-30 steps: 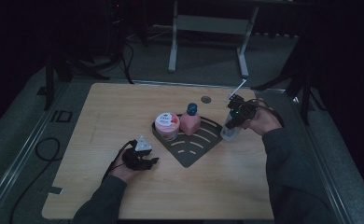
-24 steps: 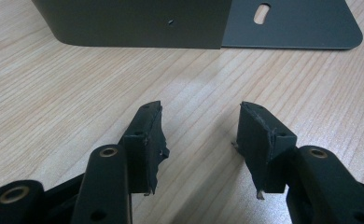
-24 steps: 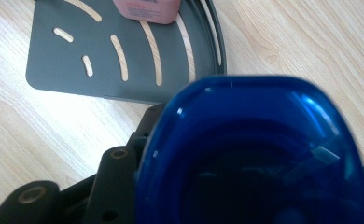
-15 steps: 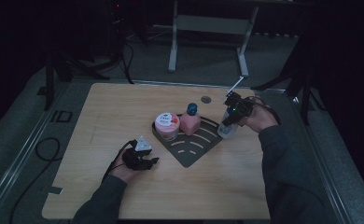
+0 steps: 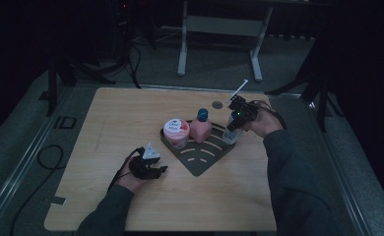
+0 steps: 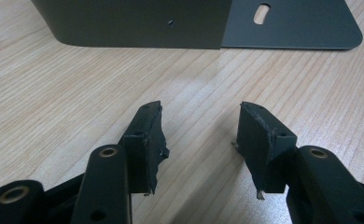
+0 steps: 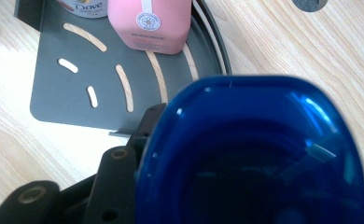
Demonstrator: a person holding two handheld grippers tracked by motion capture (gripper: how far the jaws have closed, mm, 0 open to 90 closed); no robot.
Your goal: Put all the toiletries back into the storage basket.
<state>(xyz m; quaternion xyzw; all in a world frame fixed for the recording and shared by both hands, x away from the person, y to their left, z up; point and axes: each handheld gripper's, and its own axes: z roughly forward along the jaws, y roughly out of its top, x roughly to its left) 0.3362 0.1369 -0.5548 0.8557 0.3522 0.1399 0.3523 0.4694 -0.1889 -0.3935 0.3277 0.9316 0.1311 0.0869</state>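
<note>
Right gripper is clamped on a blue-capped bottle at the rack's 3 o'clock edge, probably to slot it beside the pink bottle, while the left gripper just sits half-open and empty at 9 o'clock.

- Left gripper sits low at the near left of the counter, hand wrapped around it from below, forearm coming in from the bottom edge.
- Its jaws stand apart with nothing between them, pointing forward just above the wood.
- Right gripper is at the far right, arm bent in from the right side, wrist angled down.
- Its jaws are closed around a blue-capped bottle.
</note>
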